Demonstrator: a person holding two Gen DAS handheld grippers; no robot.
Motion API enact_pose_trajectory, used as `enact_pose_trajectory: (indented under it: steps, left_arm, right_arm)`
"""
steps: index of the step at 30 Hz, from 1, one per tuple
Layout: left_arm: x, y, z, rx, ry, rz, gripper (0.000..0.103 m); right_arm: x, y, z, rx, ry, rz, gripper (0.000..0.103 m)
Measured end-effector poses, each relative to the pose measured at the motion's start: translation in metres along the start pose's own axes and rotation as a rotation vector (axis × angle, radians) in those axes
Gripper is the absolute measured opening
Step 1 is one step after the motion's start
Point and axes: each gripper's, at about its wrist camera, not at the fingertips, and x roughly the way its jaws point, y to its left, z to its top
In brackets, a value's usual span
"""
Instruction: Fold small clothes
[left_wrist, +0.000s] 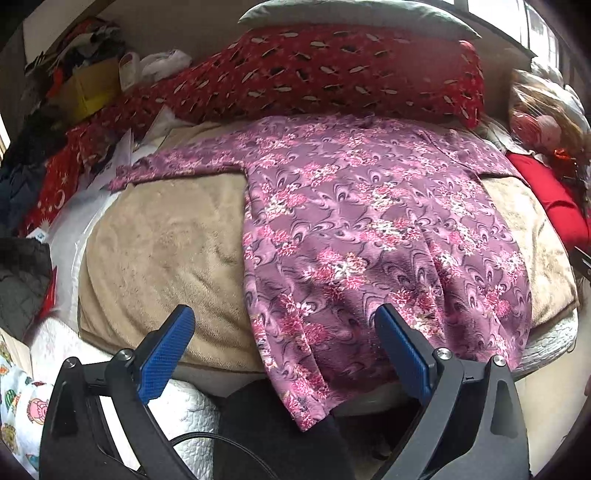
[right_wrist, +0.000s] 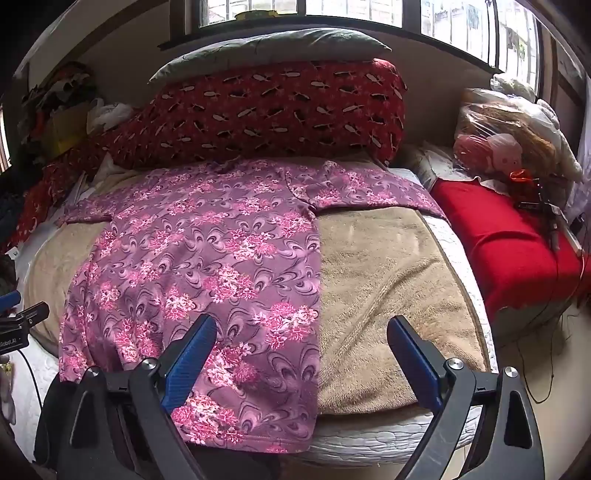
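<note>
A purple floral top (left_wrist: 369, 229) lies spread flat on a beige blanket (left_wrist: 159, 251) on the bed, both sleeves out to the sides, its hem hanging over the near edge. My left gripper (left_wrist: 284, 343) is open and empty, above the hem's left part. In the right wrist view the same top (right_wrist: 207, 266) covers the left half of the blanket (right_wrist: 384, 295). My right gripper (right_wrist: 301, 358) is open and empty, over the top's lower right edge. The left gripper's tip (right_wrist: 22, 317) shows at the far left.
A red patterned pillow (right_wrist: 266, 110) with a grey pillow (right_wrist: 269, 46) on it lies behind the top. A red cloth (right_wrist: 506, 243) and a bagged bundle (right_wrist: 509, 140) sit at the right. Piled clothes and boxes (left_wrist: 74, 85) crowd the left.
</note>
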Motion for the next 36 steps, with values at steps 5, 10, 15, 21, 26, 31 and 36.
enact_pose_trajectory:
  steps: [5, 10, 15, 21, 26, 31, 36]
  left_arm:
    - [0.001, -0.005, 0.002, 0.006, 0.005, -0.009, 0.099]
    - [0.000, -0.006, 0.001, 0.008, 0.004, -0.014, 0.099]
    - [-0.001, -0.007, 0.001, 0.008, 0.005, -0.014, 0.099]
    - [0.002, -0.006, 0.002, -0.004, 0.021, -0.020, 0.099]
    - [0.006, -0.004, 0.003, -0.002, 0.029, -0.021, 0.099]
    - [0.012, -0.003, 0.004, -0.003, 0.042, -0.025, 0.099]
    - [0.025, 0.002, 0.005, -0.015, 0.074, -0.034, 0.099]
  right_arm:
    - [0.003, 0.001, -0.003, -0.008, 0.000, -0.014, 0.095]
    - [0.006, 0.002, -0.007, -0.003, 0.007, -0.037, 0.095]
    - [0.006, -0.006, -0.006, 0.034, 0.004, -0.048, 0.095]
    - [0.004, -0.009, -0.005, 0.046, 0.001, -0.049, 0.095]
    - [0.006, -0.008, -0.004, 0.044, 0.007, -0.044, 0.095]
    - [0.011, -0.005, -0.003, 0.040, 0.018, -0.042, 0.095]
    - [0.021, -0.006, -0.003, 0.060, 0.038, -0.038, 0.095]
